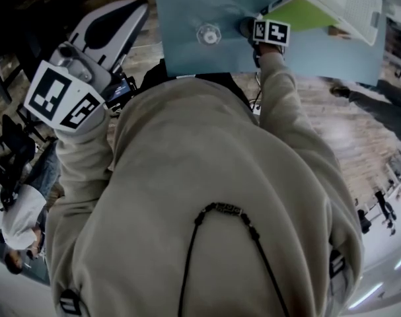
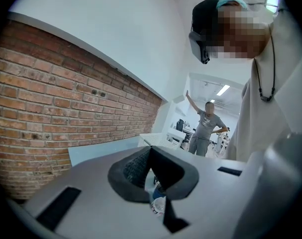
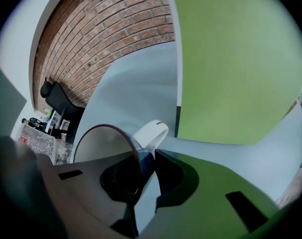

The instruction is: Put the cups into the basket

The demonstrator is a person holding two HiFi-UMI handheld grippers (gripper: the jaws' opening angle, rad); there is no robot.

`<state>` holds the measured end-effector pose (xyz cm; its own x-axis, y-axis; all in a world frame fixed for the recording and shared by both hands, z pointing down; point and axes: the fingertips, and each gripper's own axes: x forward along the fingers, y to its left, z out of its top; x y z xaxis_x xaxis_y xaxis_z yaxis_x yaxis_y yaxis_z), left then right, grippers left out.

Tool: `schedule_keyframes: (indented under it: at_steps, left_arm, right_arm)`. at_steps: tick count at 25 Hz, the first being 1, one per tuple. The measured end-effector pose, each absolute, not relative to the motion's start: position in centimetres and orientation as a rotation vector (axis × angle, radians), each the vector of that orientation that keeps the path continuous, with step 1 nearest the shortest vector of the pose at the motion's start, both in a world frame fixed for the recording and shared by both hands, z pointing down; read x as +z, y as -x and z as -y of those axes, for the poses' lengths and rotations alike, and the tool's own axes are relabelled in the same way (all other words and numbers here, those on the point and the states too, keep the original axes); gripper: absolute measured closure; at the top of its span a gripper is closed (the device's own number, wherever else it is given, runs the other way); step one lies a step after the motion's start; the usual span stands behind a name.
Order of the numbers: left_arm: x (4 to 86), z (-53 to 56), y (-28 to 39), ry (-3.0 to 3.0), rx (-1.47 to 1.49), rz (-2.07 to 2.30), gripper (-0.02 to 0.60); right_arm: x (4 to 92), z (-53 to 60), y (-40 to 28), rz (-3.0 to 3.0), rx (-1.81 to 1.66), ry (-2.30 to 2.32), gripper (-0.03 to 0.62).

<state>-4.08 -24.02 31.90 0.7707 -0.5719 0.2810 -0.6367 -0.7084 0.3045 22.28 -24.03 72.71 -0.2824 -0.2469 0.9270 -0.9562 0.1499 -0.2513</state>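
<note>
A dark blue cup (image 1: 246, 26) with a white handle (image 3: 151, 133) stands on the light blue table (image 1: 187, 51) beside the white basket (image 1: 349, 2). My right gripper (image 3: 147, 159) is shut on this cup's wall, with one pad inside the rim and the other outside near the handle. A clear cup (image 1: 209, 34) stands alone on the table to the left of it. My left gripper (image 1: 131, 15) is held up high off the table at the left, its jaws closed tip to tip with nothing between them. The clear cup (image 2: 158, 203) shows far below through them.
A green panel (image 3: 235, 59) rises right behind the blue cup, at the basket's side (image 1: 306, 15). My beige hoodie (image 1: 207, 197) hides most of the table's near part. A brick wall (image 2: 51, 103) runs along the left. A person (image 2: 206, 128) stands further back in the room.
</note>
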Motion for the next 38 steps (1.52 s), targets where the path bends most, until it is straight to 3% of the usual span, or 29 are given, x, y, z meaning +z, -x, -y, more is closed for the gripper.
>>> schedule_keyframes:
  at_steps: [19, 29, 38]
  left_arm:
    - [31.5, 23.4, 2.8, -2.614, 0.234, 0.85, 0.584]
    - [29.0, 24.8, 2.9, -2.662, 0.14, 0.797, 0.584]
    - [27.7, 24.5, -0.9, -2.755, 0.083, 0.58, 0.584]
  right_arm:
    - [71.1, 22.5, -23.2, 1.739, 1.271, -1.197, 0.553]
    - [62.0, 24.2, -22.6, 1.884, 1.046, -1.149, 0.553]
    - [52.0, 23.7, -23.0, 2.001, 0.935, -1.241, 0.553]
